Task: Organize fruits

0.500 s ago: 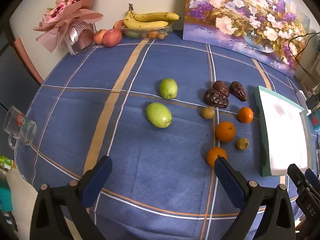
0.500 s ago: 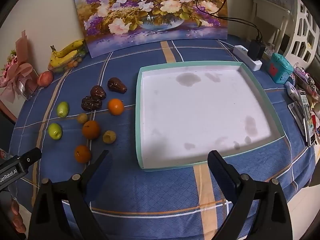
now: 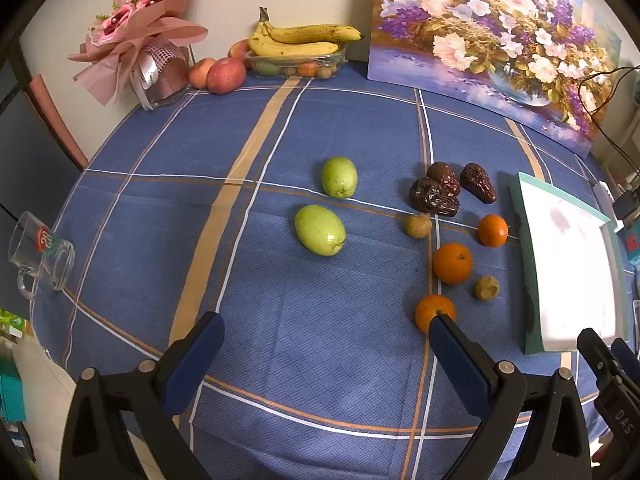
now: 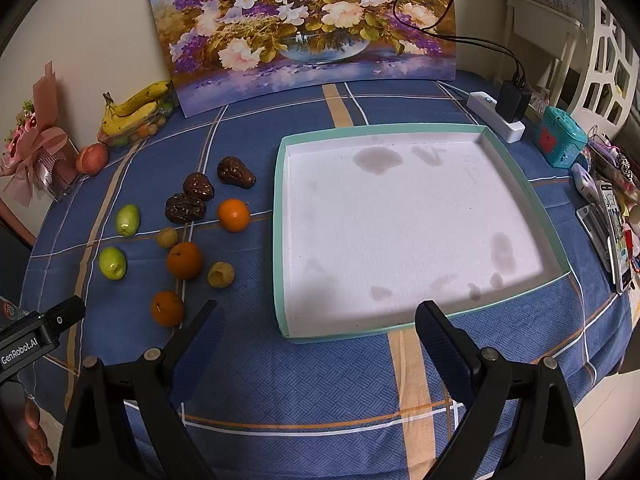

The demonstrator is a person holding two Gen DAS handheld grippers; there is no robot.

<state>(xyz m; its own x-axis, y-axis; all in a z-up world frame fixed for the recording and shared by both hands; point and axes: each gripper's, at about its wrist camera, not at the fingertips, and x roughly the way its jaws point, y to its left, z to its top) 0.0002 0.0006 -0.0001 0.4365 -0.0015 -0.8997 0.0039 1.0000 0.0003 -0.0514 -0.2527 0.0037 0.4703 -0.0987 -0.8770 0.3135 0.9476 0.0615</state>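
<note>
A counter covered in blue checked cloth is shown. The left claw (image 3: 326, 354) and right claw (image 4: 316, 334) are both spread wide and empty above its near edge. Two green fruits (image 3: 320, 229), three oranges (image 3: 452, 263), dark dates (image 3: 434, 198) and small brown fruits (image 3: 417, 225) are scattered left of an empty white tray (image 4: 400, 232). No fruit appears gathered yet; next, a claw probably must be lowered around the nearest orange (image 4: 167, 308).

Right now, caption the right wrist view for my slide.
Open right gripper hovers before the empty white tray, loose fruit on the blue cloth to its left.
</note>
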